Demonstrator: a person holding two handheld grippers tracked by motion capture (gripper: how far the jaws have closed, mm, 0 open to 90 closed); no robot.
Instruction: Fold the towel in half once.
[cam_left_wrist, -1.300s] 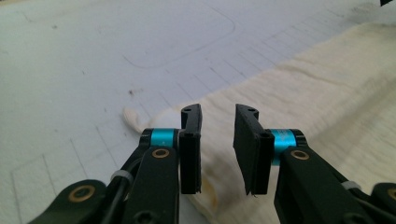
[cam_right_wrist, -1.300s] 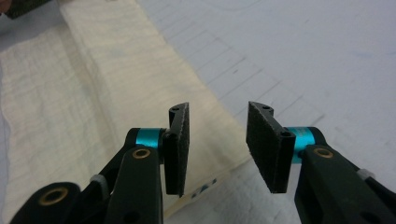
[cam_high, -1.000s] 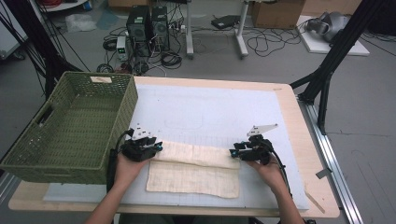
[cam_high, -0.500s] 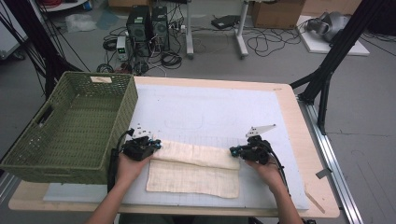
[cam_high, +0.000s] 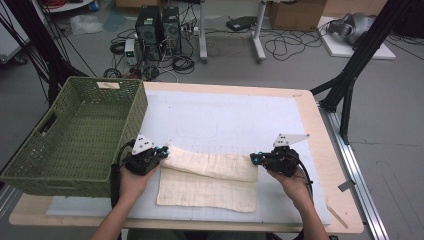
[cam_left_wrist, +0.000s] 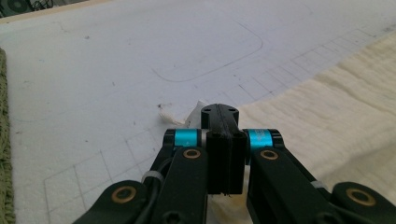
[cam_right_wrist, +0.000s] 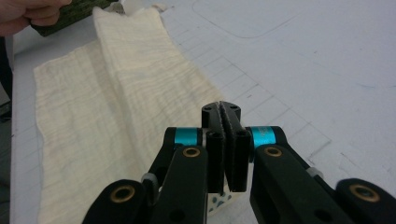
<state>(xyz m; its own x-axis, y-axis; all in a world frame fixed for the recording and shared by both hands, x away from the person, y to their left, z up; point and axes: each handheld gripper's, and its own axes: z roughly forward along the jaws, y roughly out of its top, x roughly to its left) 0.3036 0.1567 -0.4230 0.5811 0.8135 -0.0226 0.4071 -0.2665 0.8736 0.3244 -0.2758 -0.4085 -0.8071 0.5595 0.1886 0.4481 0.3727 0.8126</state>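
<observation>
High view: both claws (cam_high: 162, 151) (cam_high: 254, 159) clamped on cloth (cam_high: 210, 181) corners; left gripper view shows pinched tip.

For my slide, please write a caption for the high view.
Both grippers, left and right, pinch the far corners of a cream cloth beside a green basket.

Green woven plastic basket (cam_high: 75, 135) sits at left edge of pale wooden surface (cam_high: 320, 150), overhanging it. White gridded mat (cam_high: 225, 117) covers most of surface. On grey floor beyond: two black computer towers (cam_high: 159, 25), tangled black cables (cam_high: 290, 45), brown cardboard box (cam_high: 295, 14). Black angled stand legs (cam_high: 350, 75) at right.
</observation>
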